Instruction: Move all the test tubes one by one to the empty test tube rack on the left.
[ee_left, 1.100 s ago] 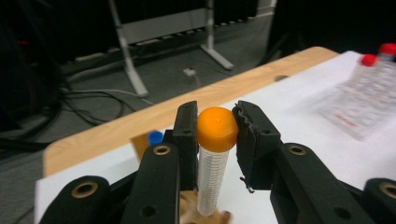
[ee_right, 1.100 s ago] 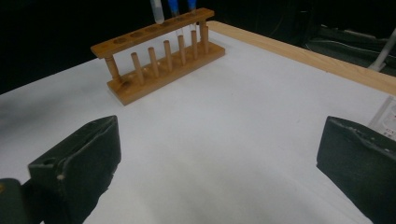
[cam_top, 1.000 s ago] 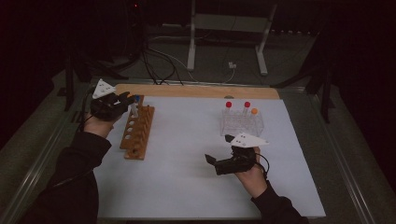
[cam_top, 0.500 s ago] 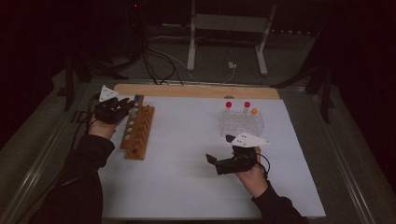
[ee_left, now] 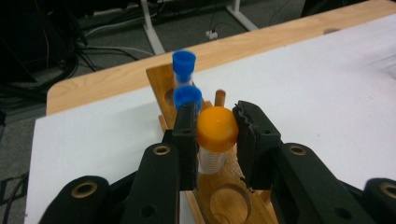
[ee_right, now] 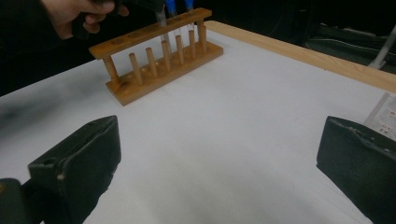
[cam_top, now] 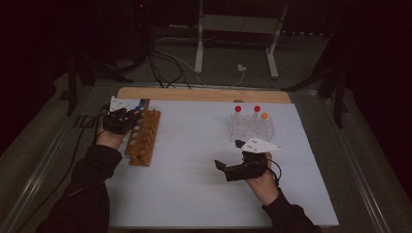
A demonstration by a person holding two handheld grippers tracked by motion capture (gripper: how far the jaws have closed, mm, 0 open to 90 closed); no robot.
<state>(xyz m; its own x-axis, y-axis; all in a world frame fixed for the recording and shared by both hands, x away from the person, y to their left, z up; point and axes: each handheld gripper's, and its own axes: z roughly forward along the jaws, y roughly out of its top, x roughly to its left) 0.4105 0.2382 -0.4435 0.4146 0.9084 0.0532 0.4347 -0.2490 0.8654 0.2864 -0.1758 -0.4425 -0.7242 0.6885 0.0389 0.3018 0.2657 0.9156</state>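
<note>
A clear rack (cam_top: 251,128) with two red-capped tubes (cam_top: 238,109) and an orange-capped one (cam_top: 264,116) stands on the white worktop (cam_top: 194,155).

The tube (ee_left: 215,140) is clear, with an orange screw cap and ribbed threads below it. It stands upright over the wooden rack (cam_top: 143,137), its lower end in one of the rack's holes, just in front of 2 blue-capped tubes (ee_left: 186,79). The left tongs (ee_left: 215,135) clamp its cap from both sides.
</note>
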